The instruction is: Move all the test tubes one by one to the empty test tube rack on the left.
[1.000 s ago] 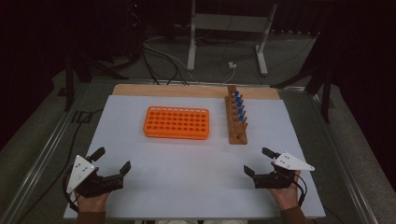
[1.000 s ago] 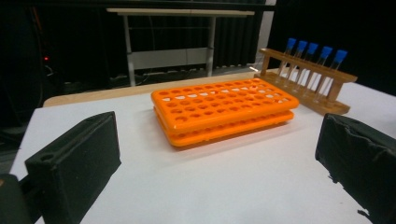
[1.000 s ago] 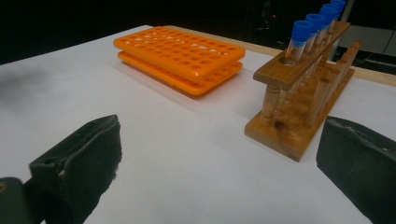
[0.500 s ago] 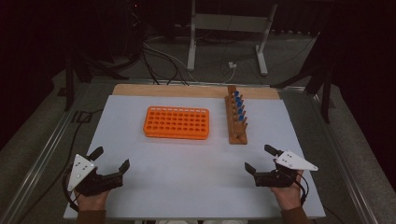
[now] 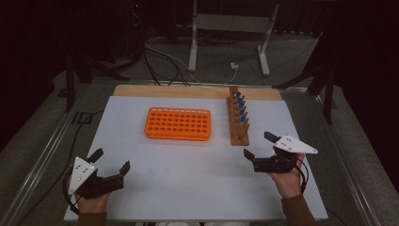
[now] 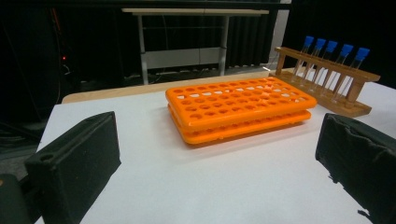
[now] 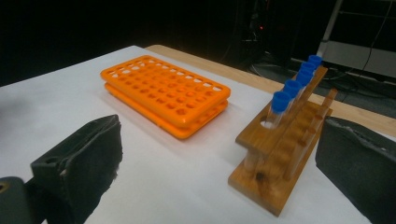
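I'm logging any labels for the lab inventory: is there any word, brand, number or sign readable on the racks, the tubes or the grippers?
None can be read.
Orange rack: plain, no print seen.
Wooden rack: bare wood.
Blue-capped tubes: no labels visible; too small to rule out fine marks.
Grey plates on the left gripper and right gripper: small dots, no text.

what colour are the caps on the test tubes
Blue caps, clearest in the left gripper view.

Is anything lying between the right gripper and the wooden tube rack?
No. In the high view, just bare white table top separates the right gripper from the wooden rack; the right gripper view agrees.
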Action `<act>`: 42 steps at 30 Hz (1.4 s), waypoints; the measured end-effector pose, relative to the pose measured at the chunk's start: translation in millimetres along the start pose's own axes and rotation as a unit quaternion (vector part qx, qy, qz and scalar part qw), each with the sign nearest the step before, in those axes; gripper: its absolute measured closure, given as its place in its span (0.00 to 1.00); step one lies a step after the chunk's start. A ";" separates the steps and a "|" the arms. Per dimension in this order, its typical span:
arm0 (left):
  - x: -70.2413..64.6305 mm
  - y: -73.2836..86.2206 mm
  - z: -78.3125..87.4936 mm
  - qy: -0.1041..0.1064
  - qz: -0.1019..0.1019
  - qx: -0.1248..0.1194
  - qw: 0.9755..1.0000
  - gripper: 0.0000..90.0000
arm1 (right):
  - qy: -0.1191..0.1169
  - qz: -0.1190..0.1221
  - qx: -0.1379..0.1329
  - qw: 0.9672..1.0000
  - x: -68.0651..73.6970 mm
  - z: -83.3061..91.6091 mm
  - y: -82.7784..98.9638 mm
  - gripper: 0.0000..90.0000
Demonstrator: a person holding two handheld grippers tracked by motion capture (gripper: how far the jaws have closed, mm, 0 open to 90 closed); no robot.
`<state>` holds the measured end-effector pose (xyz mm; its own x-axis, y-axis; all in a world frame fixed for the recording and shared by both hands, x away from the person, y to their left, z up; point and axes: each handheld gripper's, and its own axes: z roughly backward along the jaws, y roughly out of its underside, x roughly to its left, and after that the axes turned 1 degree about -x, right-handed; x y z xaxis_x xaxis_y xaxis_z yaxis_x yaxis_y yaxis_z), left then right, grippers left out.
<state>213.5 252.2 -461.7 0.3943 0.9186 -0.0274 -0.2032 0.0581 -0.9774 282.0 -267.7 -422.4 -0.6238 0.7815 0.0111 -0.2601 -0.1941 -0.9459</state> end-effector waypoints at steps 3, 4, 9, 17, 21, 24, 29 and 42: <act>0.6 0.9 -0.4 -0.001 0.002 0.001 1.000 0.01 | 0.002 -0.003 0.006 1.000 -4.5 -8.2 -6.2 0.01; 0.8 1.3 -0.7 -0.003 0.003 0.001 1.000 0.01 | 0.002 -0.004 0.007 1.000 -5.9 -10.6 -8.0 0.01; 0.5 2.6 -2.8 -0.005 0.002 0.005 1.000 0.01 | 0.000 -0.004 0.017 1.000 -11.6 -22.0 -13.3 0.01; 1.4 4.4 -3.8 -0.007 0.002 0.009 1.000 0.01 | 0.008 -0.010 0.023 1.000 -23.5 -42.5 -19.5 0.03; 1.4 5.2 -3.8 -0.012 -0.002 0.011 1.000 0.01 | 0.009 -0.017 0.031 0.999 -29.1 -52.3 -22.0 0.04; 1.3 4.9 -3.7 -0.011 -0.002 0.010 1.000 0.01 | 0.023 -0.021 0.036 0.999 -36.4 -61.7 -23.0 0.06; 0.9 5.1 -4.9 -0.009 -0.004 0.013 1.000 0.01 | 0.033 -0.026 0.042 0.998 -43.8 -73.6 -21.9 0.12; 1.3 6.1 -5.3 -0.007 -0.004 0.014 1.000 0.01 | 0.061 -0.026 0.092 0.994 -54.1 -105.2 -7.1 0.66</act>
<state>217.5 251.7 -468.7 0.3838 0.9233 -0.0161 -0.2252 0.0767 -0.9713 395.2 -246.3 -450.4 -0.5152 0.8570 0.0090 -0.4277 -0.2480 -0.8692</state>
